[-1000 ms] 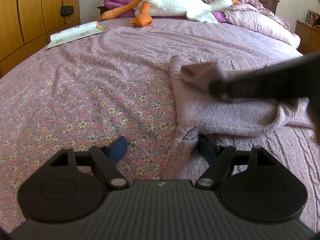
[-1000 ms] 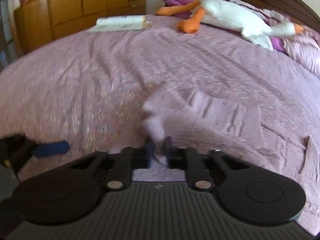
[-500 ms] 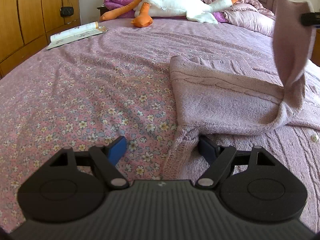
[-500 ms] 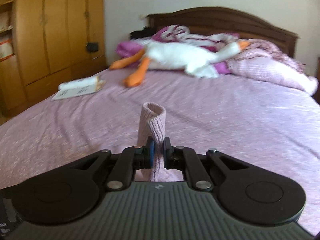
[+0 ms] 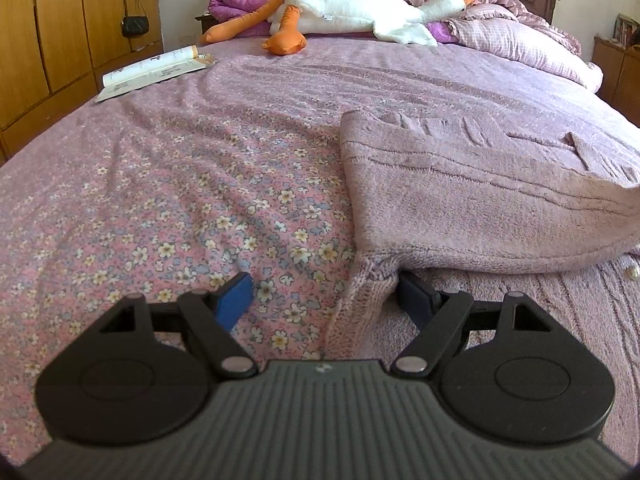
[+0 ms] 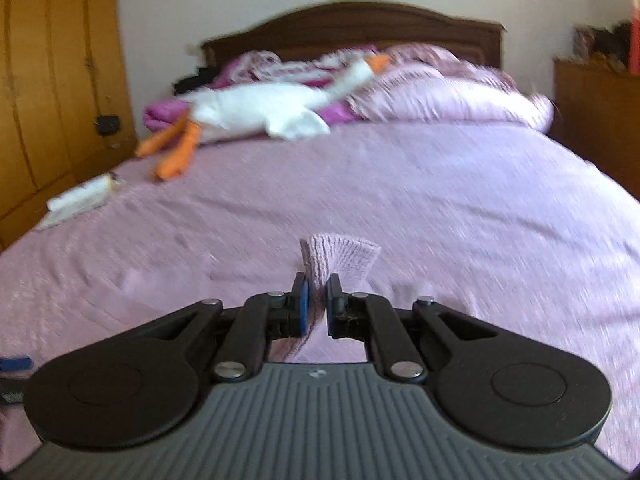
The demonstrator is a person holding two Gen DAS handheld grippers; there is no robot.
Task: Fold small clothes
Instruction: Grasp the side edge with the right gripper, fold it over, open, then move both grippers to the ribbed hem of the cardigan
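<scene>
While left gripper (image 5: pixel 326 294) gapes, right gripper (image 6: pixel 317 300) pinches sweater cuff (image 6: pixel 340 258).

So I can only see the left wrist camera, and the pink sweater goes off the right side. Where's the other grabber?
Observer: The right gripper is up over the bed, shut on a ribbed end of the pink sweater.
Operator: Is it pinching tight?
Observer: Yes, the knit is squeezed between its blue pads, and a bit pokes up past them.
Operator: Can that camera see my grabber?
Observer: Just a bit: one blue pad of the left gripper peeks in at its left edge.
</scene>
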